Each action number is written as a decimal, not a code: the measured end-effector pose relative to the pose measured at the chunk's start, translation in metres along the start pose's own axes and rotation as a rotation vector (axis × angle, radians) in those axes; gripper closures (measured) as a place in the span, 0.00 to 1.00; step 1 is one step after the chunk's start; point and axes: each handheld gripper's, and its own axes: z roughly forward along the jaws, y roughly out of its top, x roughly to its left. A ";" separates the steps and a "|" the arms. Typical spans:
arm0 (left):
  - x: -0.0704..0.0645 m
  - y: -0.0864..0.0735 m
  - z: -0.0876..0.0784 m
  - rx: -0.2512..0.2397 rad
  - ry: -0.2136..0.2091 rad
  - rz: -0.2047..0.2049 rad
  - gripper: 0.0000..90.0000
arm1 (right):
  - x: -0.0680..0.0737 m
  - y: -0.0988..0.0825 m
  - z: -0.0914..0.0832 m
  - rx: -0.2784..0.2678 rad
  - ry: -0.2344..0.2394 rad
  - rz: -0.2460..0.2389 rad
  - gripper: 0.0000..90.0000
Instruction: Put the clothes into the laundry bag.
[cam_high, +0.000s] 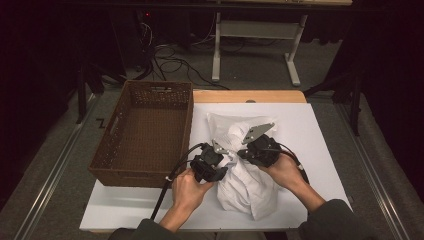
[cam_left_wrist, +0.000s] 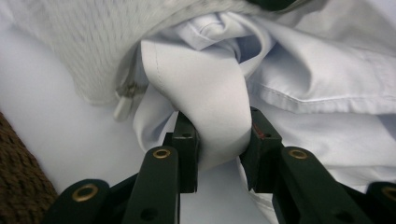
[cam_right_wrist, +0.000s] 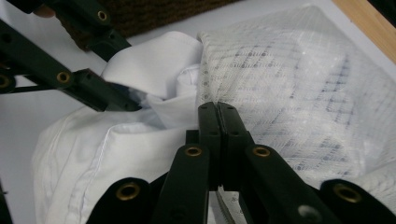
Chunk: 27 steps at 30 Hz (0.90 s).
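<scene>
The white shirt (cam_high: 247, 187) lies on the tabletop (cam_high: 320, 145), right of the basket (cam_high: 145, 132), its long axis running near to far. The left gripper (cam_left_wrist: 217, 140) pinches a fold at its left side; the right gripper (cam_right_wrist: 218, 116), jaws fully together, nips the mesh bag (cam_right_wrist: 289, 84) at the far end.

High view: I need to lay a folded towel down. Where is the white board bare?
Bare: the white board right of the white shirt, its near-left corner below the wicker basket, and inside the basket. Crowded: mid-board, around shirt, mesh bag and both grippers.
</scene>
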 end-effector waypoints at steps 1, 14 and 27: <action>-0.001 0.003 -0.004 -0.002 -0.003 0.009 0.77 | 0.000 0.001 -0.002 -0.016 0.010 -0.002 1.00; 0.013 0.050 0.041 0.043 -0.041 -0.029 0.85 | 0.007 0.008 -0.017 -0.090 0.053 -0.024 1.00; 0.014 0.033 0.036 0.037 0.028 -0.005 0.56 | -0.010 -0.013 0.001 -0.031 -0.001 0.051 1.00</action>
